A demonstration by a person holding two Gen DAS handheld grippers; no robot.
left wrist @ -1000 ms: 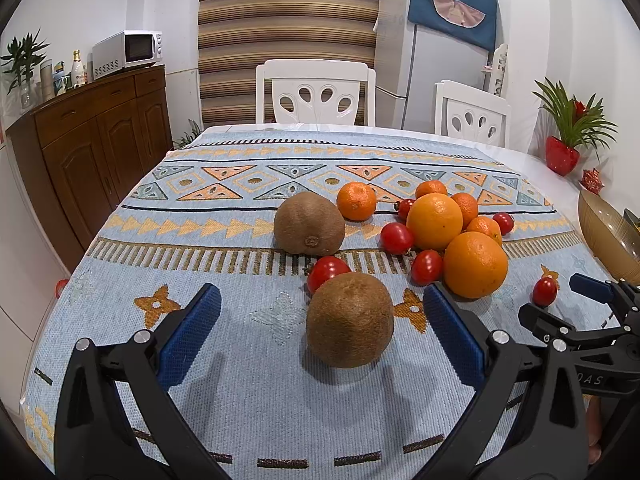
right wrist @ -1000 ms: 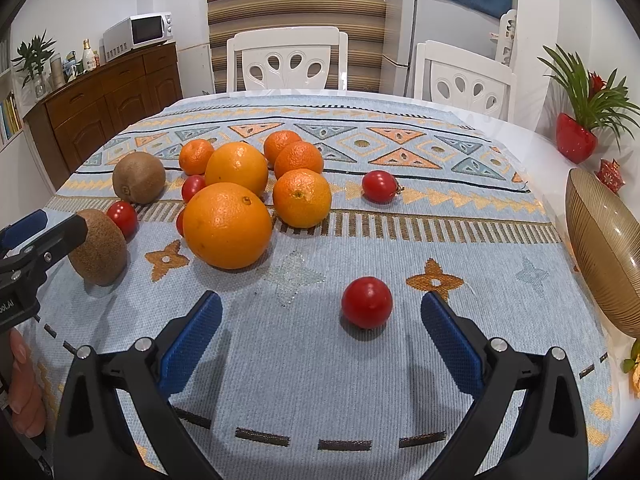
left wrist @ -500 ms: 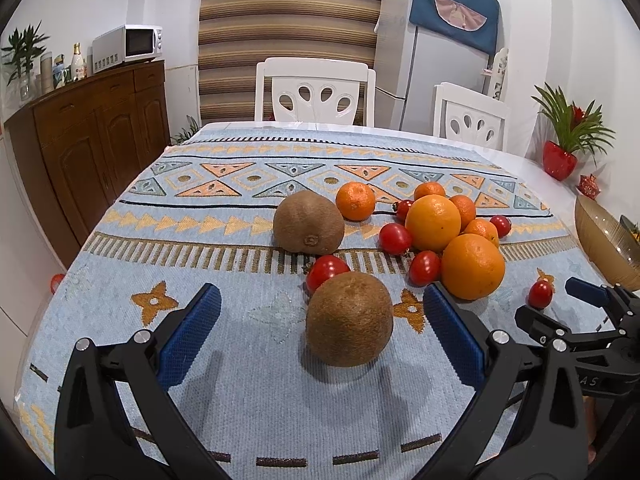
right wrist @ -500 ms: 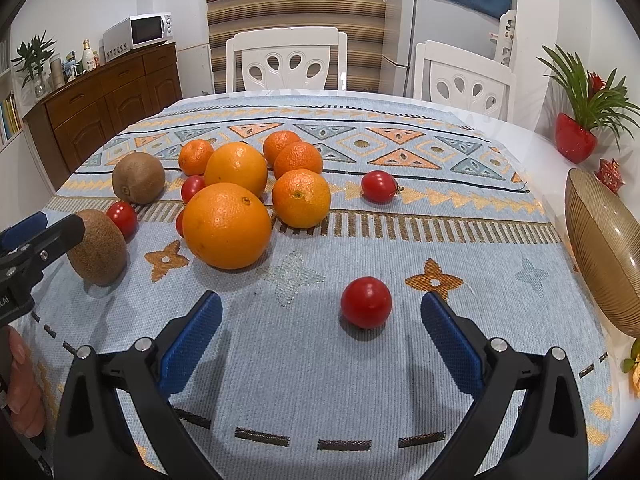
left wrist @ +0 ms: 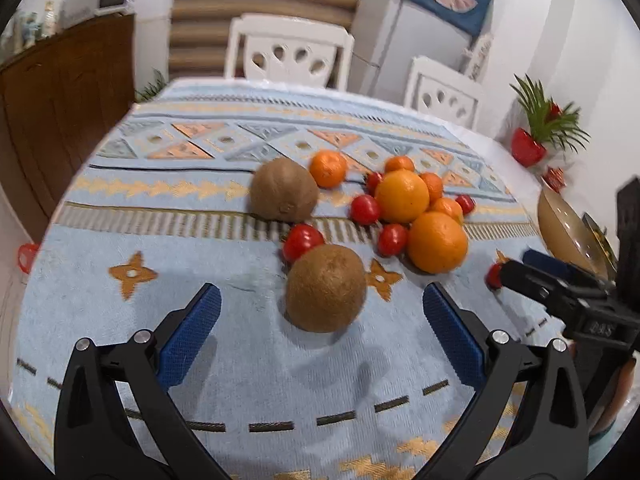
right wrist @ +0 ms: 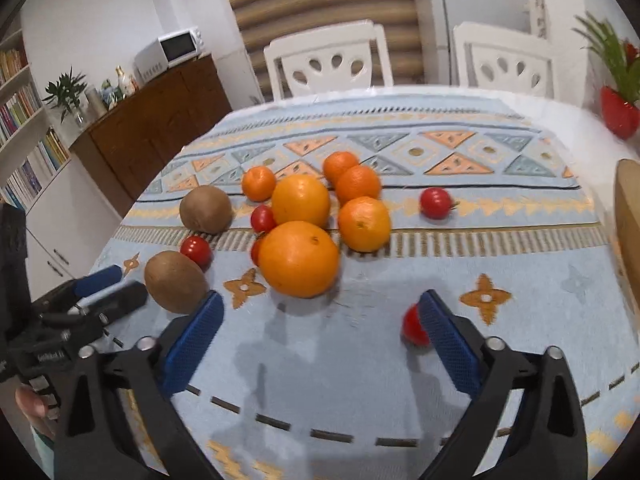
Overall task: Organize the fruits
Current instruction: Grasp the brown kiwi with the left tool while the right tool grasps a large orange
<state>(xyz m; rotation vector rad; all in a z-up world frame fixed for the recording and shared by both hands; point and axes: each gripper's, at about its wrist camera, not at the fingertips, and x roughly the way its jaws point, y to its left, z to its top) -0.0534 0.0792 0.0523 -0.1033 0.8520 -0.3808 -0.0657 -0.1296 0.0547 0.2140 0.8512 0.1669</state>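
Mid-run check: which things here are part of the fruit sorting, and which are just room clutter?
Job: near kiwi, far kiwi, oranges, cherry tomatoes, golden bowl, left gripper and right gripper, both open.

Clutter: white chairs, microwave, red potted plant, wooden sideboard.

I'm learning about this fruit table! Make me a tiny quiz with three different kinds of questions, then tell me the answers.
1. True or false: the left gripper is shut on the near kiwi.
2. How many kiwis are on the tablecloth?
3. Multiple choice: in the right wrist view, the loose cherry tomato nearest the right gripper is
A) by its right finger
B) on top of the big orange
C) inside the bowl

Key: 1 false, it is open with the kiwi ahead between its fingers; 2 two, the near one and the far kiwi; 3 A.
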